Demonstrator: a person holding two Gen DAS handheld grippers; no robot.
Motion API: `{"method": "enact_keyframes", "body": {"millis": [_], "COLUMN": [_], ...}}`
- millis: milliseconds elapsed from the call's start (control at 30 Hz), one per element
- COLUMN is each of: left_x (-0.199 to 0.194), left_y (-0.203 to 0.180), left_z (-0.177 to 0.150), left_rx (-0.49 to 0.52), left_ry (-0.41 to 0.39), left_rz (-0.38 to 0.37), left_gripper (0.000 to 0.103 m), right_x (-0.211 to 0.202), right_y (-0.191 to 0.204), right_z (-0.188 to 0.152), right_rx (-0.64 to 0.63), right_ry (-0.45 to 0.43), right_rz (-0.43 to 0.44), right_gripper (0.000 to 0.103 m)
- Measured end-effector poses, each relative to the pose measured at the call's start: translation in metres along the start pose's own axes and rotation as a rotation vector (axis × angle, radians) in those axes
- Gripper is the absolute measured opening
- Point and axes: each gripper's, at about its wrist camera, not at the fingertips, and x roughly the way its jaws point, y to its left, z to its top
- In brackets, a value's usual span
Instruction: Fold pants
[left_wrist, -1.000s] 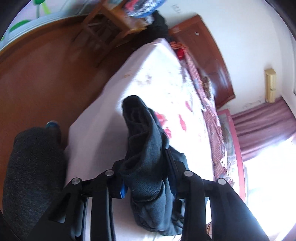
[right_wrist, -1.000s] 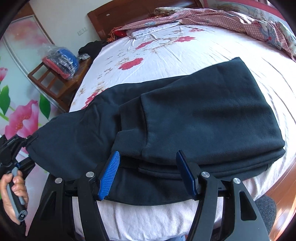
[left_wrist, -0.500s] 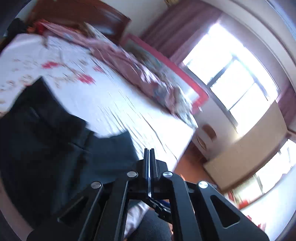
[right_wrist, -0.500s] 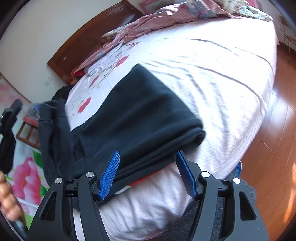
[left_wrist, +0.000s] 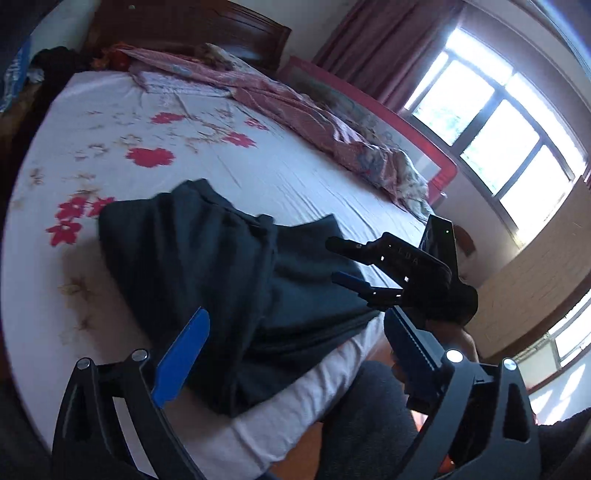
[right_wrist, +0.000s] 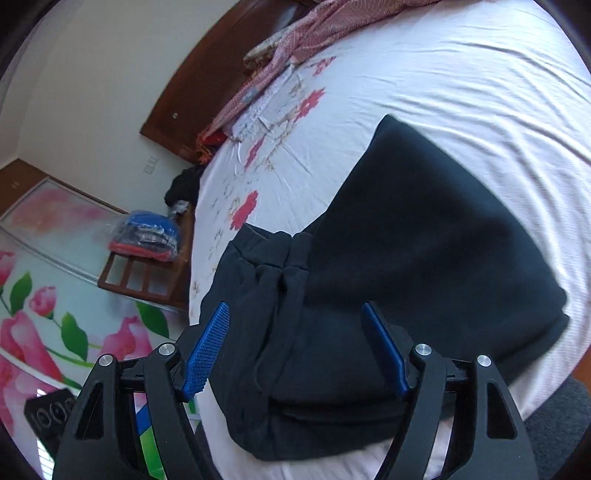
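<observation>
Dark navy pants (left_wrist: 221, 280) lie folded in a thick stack near the front edge of the white flowered bed sheet (left_wrist: 207, 162). A bunched leg rests across the stack's left part. My left gripper (left_wrist: 295, 350) hangs over the stack's near edge. Its jaws are opening wide and no cloth is between the blue pads. My right gripper (left_wrist: 335, 260) reaches in from the right over the stack's right end. In the right wrist view the pants (right_wrist: 406, 236) fill the middle, and the right gripper (right_wrist: 295, 347) hovers above them, jaws opening and pressing on nothing.
A red patterned quilt (left_wrist: 295, 107) lies along the far side below a wooden headboard (left_wrist: 192, 29). A person's grey-trousered knee (left_wrist: 369, 410) is against the bed's front edge. A wooden chair with bagged clothes (right_wrist: 147, 240) stands left of the bed, and windows (left_wrist: 498, 122) are at the right.
The left gripper let go of the bunched pant leg, shut on nothing, swung right and rose, then opened wide. The leg now lies on the stack. The right gripper swung back over the pants and widened.
</observation>
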Motion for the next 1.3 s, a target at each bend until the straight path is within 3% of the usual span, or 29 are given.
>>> {"method": "enact_keyframes", "body": {"millis": [100, 233, 300, 333, 367, 400, 467, 567, 700, 767, 867, 933, 1000, 1033, 1167, 1233, 1300], "left_x": [-0.029, -0.057, -0.059, -0.051, -0.047, -0.043, -0.040, -0.039, -0.048, -0.048, -0.041, -0.030, -0.014, -0.007, 0.023, 0.034, 0.047], "left_y": [0.040, 0.060, 0.069, 0.068, 0.068, 0.069, 0.072, 0.073, 0.064, 0.056, 0.042, 0.034, 0.026, 0.023, 0.002, -0.019, -0.042], "left_z": [-0.007, -0.046, -0.052, -0.055, -0.054, -0.055, -0.055, -0.053, -0.041, -0.034, -0.029, -0.029, -0.031, -0.031, -0.028, -0.021, -0.016], "left_rx": [-0.074, -0.171, -0.206, -0.217, -0.225, -0.231, -0.236, -0.229, -0.175, -0.126, -0.054, -0.018, 0.017, 0.028, 0.094, 0.143, 0.213], "left_ry": [-0.073, -0.131, -0.135, -0.133, -0.129, -0.123, -0.114, -0.103, -0.137, -0.149, -0.138, -0.109, -0.065, -0.043, 0.045, 0.029, -0.004], "left_rz": [0.128, 0.165, 0.164, 0.159, 0.158, 0.160, 0.155, 0.164, 0.190, 0.208, 0.215, 0.211, 0.203, 0.203, 0.206, 0.163, 0.120], "left_gripper": [0.100, 0.100, 0.100, 0.100, 0.100, 0.100, 0.100, 0.100, 0.100, 0.101, 0.101, 0.101, 0.101, 0.101, 0.101, 0.101, 0.101], "right_x": [0.043, 0.070, 0.072, 0.072, 0.073, 0.074, 0.069, 0.042, -0.027, -0.068, -0.113, -0.111, -0.090, -0.086, -0.087, -0.089, -0.091], "right_y": [0.010, 0.010, 0.017, 0.024, 0.035, 0.045, 0.055, 0.067, 0.084, 0.059, -0.012, -0.072, -0.128, -0.140, -0.124, -0.125, -0.129], "right_z": [0.012, 0.012, 0.010, 0.010, 0.009, 0.007, 0.008, 0.019, 0.020, 0.014, -0.012, -0.031, -0.048, -0.053, -0.040, -0.037, -0.037], "right_rx": [0.028, 0.085, 0.042, -0.004, -0.063, -0.118, -0.142, -0.090, -0.116, -0.062, 0.057, 0.185, 0.276, 0.292, 0.237, 0.252, 0.250], "right_ry": [0.070, 0.109, 0.081, 0.067, 0.071, 0.074, 0.072, 0.013, -0.165, -0.271, -0.387, -0.358, -0.283, -0.293, -0.306, -0.294, -0.276], "right_rz": [-0.082, -0.156, -0.135, -0.160, -0.197, -0.225, -0.195, -0.071, 0.037, 0.058, -0.039, -0.123, -0.106, -0.061, -0.031, -0.015, -0.051], "right_gripper": [0.073, 0.073, 0.073, 0.065, 0.044, 0.032, 0.019, 0.017, 0.017, 0.017, 0.017, 0.017, 0.017, 0.017, 0.017, 0.017, 0.018]}}
